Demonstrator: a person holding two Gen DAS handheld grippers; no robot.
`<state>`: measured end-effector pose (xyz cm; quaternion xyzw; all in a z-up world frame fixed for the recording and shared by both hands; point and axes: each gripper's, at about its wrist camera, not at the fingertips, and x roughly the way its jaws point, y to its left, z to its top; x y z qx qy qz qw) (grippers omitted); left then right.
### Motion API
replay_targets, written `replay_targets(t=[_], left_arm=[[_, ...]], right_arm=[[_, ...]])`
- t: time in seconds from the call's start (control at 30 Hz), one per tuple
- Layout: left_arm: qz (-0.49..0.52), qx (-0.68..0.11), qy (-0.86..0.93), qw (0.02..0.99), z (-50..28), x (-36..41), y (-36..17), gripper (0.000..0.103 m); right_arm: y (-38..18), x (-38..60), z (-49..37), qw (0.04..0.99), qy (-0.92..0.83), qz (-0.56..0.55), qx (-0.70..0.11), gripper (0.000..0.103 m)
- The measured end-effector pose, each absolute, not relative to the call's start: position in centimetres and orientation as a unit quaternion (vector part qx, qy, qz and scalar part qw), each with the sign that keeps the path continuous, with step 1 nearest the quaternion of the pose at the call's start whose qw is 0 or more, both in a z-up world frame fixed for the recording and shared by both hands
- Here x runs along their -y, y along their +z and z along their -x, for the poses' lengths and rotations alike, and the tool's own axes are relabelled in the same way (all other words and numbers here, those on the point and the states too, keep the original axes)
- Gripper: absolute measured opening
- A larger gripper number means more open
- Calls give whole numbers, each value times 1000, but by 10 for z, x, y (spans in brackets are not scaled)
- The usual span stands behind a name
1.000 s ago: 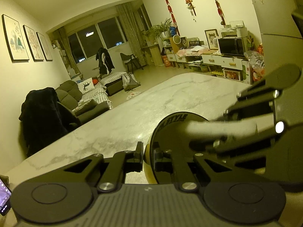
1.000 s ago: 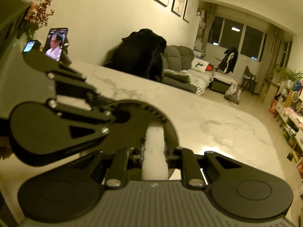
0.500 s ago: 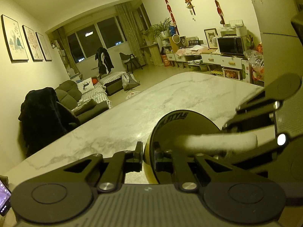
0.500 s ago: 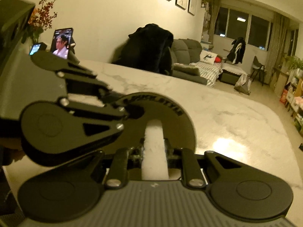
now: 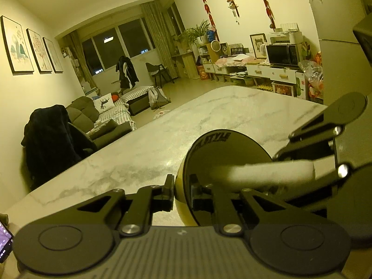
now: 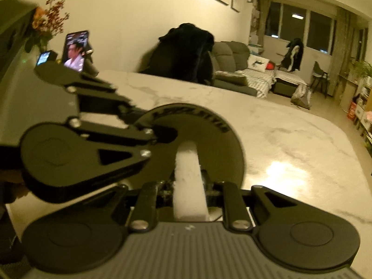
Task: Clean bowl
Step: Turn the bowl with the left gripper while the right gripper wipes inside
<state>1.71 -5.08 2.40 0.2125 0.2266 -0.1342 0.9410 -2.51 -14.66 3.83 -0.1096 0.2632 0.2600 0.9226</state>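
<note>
A bowl with a black inside, lettering on its rim and a yellow outside (image 5: 223, 160) is held tilted on its side above the marble table. My left gripper (image 5: 182, 189) is shut on the bowl's rim, one finger outside and one inside. My right gripper (image 6: 188, 186) is shut on a white sponge strip (image 6: 188, 176) that reaches into the bowl (image 6: 209, 139). The same sponge (image 5: 267, 172) enters the bowl from the right in the left wrist view, held by the right gripper (image 5: 325, 162). The left gripper (image 6: 93, 125) shows at the left of the right wrist view.
The white marble table (image 5: 209, 121) stretches ahead beneath the bowl. A phone on a stand (image 6: 75, 51) and a flower vase (image 6: 44, 30) stand at the table's far left end. A chair with a dark coat (image 6: 186, 53) is behind the table.
The right gripper's view has swung and drifted; the bowl and left gripper sit further right in it. The sponge has slid slightly inside the bowl. Both grips stay shut.
</note>
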Motion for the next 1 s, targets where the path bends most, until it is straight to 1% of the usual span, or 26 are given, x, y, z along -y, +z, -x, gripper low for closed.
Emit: replay_targets(t=[0.2,0.5,0.67,0.83,0.93,1.0], left_arm=[[-205,-232,-135,941,-18,49,24,13],[-203,-234,-138,941,-17,50,23,15],[-194,-240,-139,941,-18,47,23,15],[-190,-243,-141,941,-16,44,22,16],[-180,-247,-145,941,-15,43,20,19],[-170,-251,-149,941,-14,42,18,26]], right_arm=[[49,155,22,935,230,116,-244,18],[40,151,25,923,256,118,-264,19],[44,146,26,924,249,140,-255,18],[52,156,21,933,225,136,-244,18],[49,159,21,932,228,127,-251,18],[44,159,22,930,233,121,-259,18]])
